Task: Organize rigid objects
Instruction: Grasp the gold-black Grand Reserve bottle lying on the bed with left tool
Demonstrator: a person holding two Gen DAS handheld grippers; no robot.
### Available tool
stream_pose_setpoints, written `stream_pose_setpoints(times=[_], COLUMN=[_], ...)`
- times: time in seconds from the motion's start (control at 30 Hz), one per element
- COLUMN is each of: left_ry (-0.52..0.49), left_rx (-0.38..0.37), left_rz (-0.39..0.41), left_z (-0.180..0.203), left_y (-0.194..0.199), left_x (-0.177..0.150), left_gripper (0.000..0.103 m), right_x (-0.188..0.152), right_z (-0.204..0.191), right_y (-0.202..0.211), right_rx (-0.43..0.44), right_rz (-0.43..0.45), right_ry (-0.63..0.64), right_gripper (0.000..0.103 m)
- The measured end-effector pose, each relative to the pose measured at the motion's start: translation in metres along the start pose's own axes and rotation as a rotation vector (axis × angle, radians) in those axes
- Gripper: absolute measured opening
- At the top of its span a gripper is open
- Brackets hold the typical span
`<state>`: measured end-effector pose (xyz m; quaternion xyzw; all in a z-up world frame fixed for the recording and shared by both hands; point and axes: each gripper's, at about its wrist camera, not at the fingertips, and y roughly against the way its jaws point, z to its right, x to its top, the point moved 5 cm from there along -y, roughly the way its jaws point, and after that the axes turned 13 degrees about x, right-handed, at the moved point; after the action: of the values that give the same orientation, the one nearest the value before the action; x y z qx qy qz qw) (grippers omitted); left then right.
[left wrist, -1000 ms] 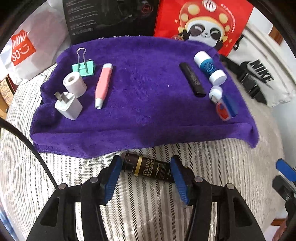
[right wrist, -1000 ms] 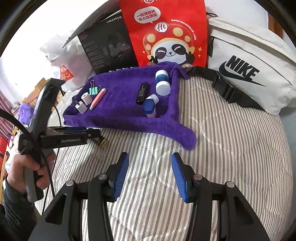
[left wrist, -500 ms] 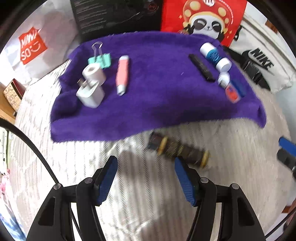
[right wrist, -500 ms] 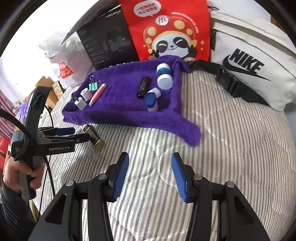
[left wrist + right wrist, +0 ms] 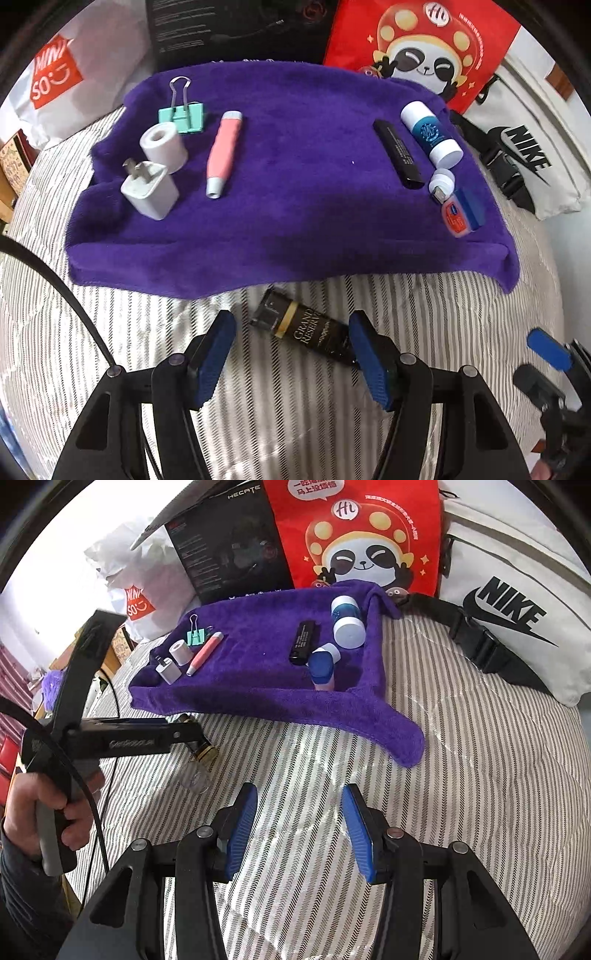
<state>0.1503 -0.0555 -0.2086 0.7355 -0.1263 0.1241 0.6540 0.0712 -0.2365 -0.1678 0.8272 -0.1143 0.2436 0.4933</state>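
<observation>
The left gripper (image 5: pixel 291 354) hung over the striped bedcover (image 5: pixel 295 424) with its jaws spread; the dark bottle (image 5: pixel 306 332) lay loose on the stripes between the blue pads, its base seemingly just beside the right-hand pad, though contact was hard to judge. The bottle sat at six o'clock from the purple towel (image 5: pixel 295 206), just off its near edge. On the towel, a white charger (image 5: pixel 149 190), pink pen (image 5: pixel 223 153) and binder clip (image 5: pixel 181 112) lay toward ten o'clock, a black stick (image 5: pixel 398 153) and blue-labelled tube (image 5: pixel 430 134) toward two. The right gripper (image 5: pixel 301 830) stood parted over bare bedcover, pinching nothing.
</observation>
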Motion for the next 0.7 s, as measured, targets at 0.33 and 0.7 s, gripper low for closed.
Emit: stream_pose_setpoints(times=[0.33, 0.7], left_ry=[-0.101, -0.096], left_rx=[0.089, 0.067], left_rz=[0.022, 0.087], left_z=[0.008, -0.030], left_y=[0.000, 0.004], left_x=[-0.011, -0.034], left_gripper=[0.068, 0.063], right_x=[0.001, -0.003], right_z=[0.007, -0.004], right_y=[0.000, -0.012], right_rx=[-0.005, 0.002], right_rz=[-0.005, -0.036], right_ry=[-0.015, 0.016], right_gripper=[0.048, 0.048])
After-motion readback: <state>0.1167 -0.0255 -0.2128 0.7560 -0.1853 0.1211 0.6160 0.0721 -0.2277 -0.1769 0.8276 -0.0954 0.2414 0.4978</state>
